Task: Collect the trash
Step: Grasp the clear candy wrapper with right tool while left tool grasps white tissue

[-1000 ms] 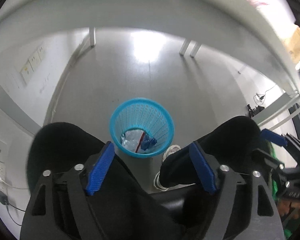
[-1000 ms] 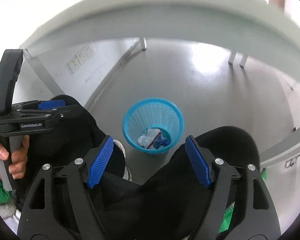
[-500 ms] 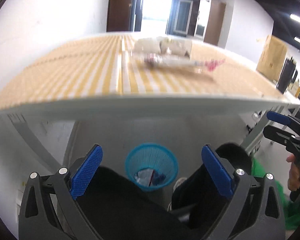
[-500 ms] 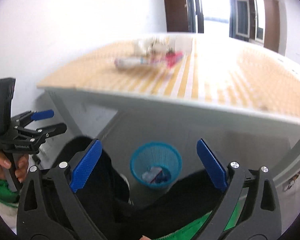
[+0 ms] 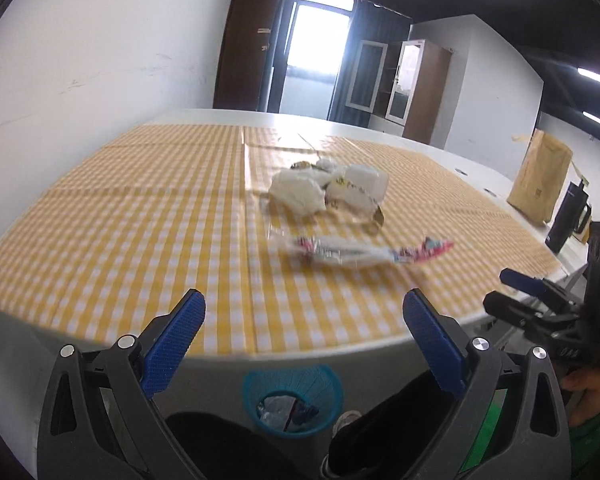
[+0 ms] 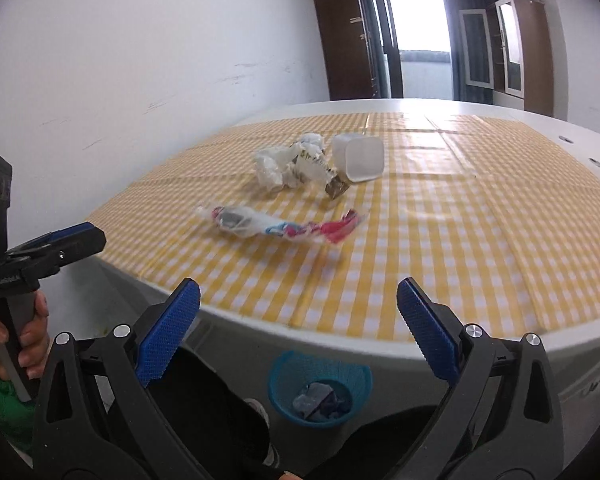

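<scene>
Trash lies on the yellow checked tablecloth (image 5: 140, 220): a clear and pink wrapper (image 5: 360, 252) (image 6: 284, 228), crumpled white paper (image 5: 298, 192) (image 6: 288, 164) and a white plastic cup on its side (image 5: 364, 184) (image 6: 360, 158). A blue mesh bin (image 5: 294, 402) (image 6: 320, 390) with trash in it stands on the floor under the table's near edge. My left gripper (image 5: 304, 340) and my right gripper (image 6: 298, 328) are both open and empty, held above the bin, short of the table edge.
A brown paper bag (image 5: 540, 180) and a dark mug (image 5: 570, 216) stand at the table's far right. A white wall runs along the left. My legs in black trousers (image 6: 204, 408) flank the bin. The other gripper shows at each view's side (image 5: 548, 312) (image 6: 28, 256).
Both grippers have risen and tilted up from looking down into the bin under the table to looking across the table top. Both jaws have opened wider.
</scene>
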